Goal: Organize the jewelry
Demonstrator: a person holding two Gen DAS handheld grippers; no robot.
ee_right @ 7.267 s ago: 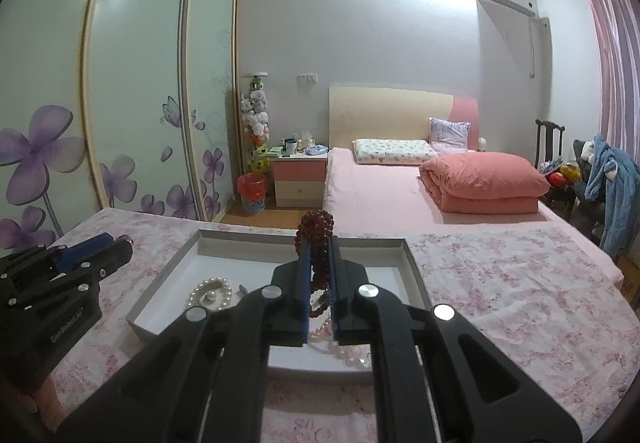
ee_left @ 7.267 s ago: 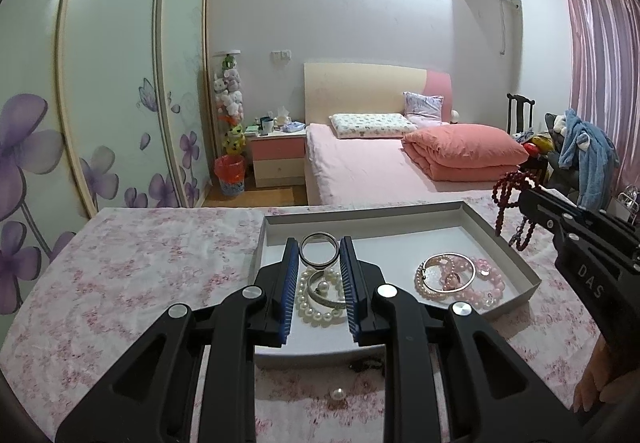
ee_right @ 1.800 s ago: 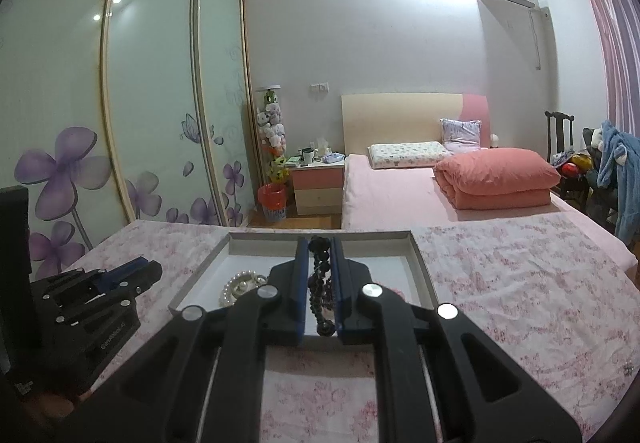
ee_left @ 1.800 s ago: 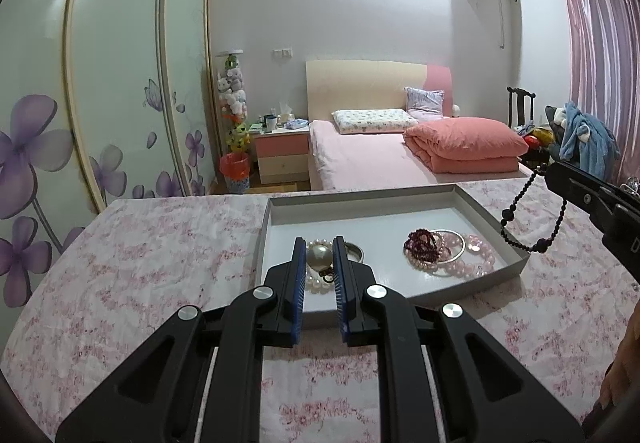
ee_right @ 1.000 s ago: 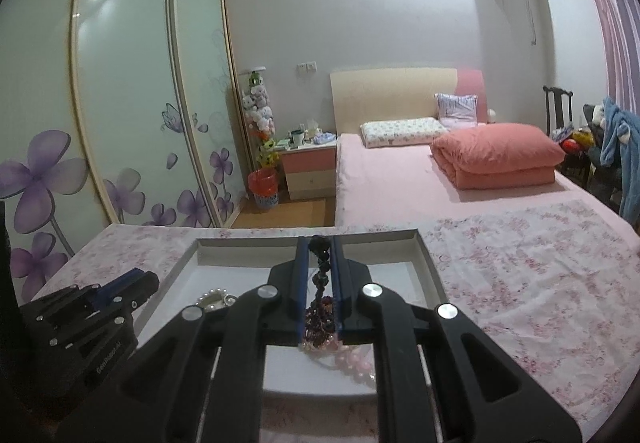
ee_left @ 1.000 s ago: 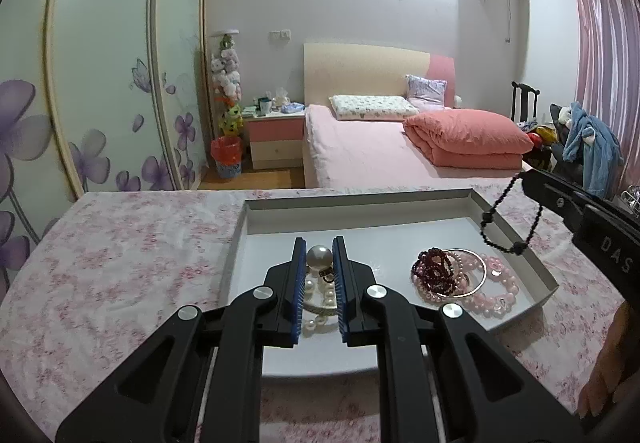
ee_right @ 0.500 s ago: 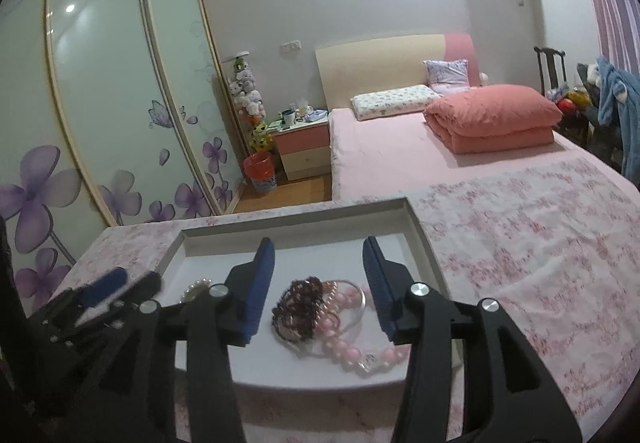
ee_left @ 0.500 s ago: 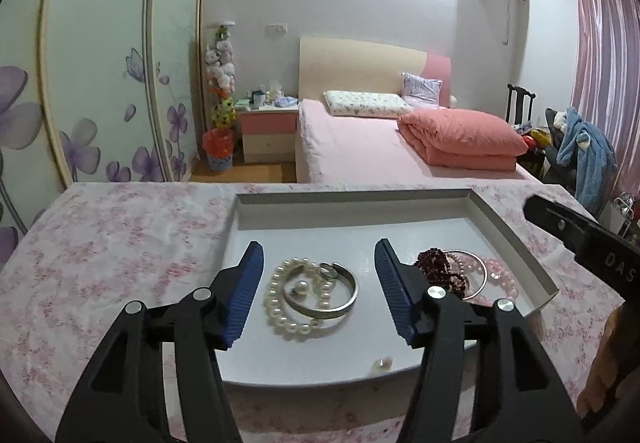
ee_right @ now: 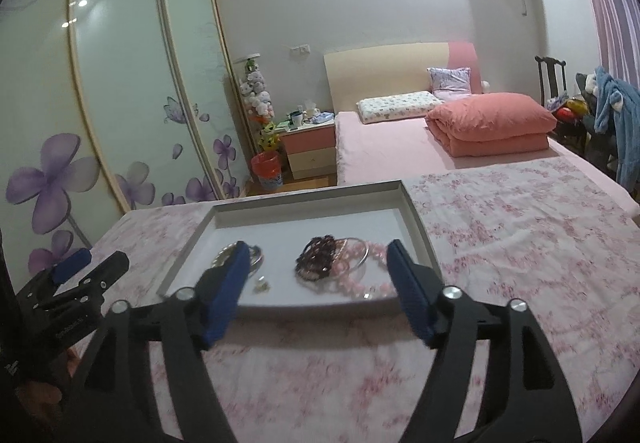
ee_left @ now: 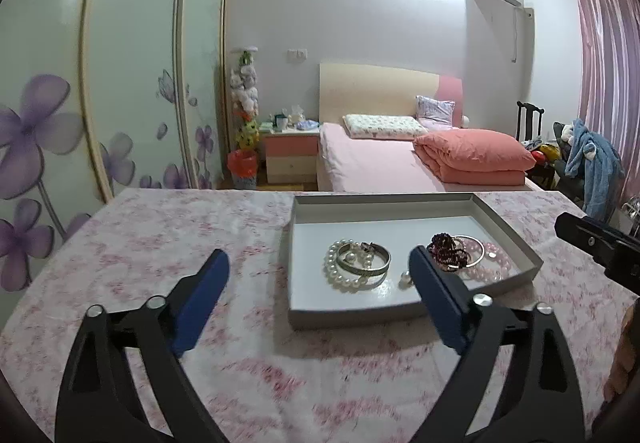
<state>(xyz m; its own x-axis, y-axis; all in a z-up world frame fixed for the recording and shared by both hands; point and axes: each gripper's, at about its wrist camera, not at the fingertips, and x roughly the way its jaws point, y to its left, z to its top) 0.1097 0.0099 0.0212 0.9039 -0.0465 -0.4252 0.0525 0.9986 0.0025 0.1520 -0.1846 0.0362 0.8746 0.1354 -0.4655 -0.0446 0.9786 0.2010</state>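
Note:
A grey tray (ee_left: 304, 317) lies on the floral tablecloth; it also shows in the right wrist view (ee_right: 416, 221). In it lie a pearl bracelet (ee_left: 340, 277) with a silver bangle (ee_left: 362, 263), a loose pearl (ee_left: 405, 276), a dark red bead bracelet (ee_left: 444, 247) and pink beads (ee_left: 496, 255). The dark red bead bracelet (ee_right: 318, 255) and pink beads (ee_right: 356, 285) show between the right jaws. My left gripper (ee_left: 318, 277) is wide open and empty, near the tray's front. My right gripper (ee_right: 316, 263) is wide open and empty, over the tray's front edge.
The floral tablecloth (ee_left: 160, 243) covers the table around the tray. Beyond it are a pink bed (ee_left: 380, 163), a bedside table (ee_left: 290, 155), wardrobe doors (ee_left: 60, 103) at the left and a chair with clothes (ee_left: 588, 163) at the right.
Both grippers have opened: the left let go of the pearl, the right let go of the dark bead string, both now in the tray. Both grippers have drawn back from it.

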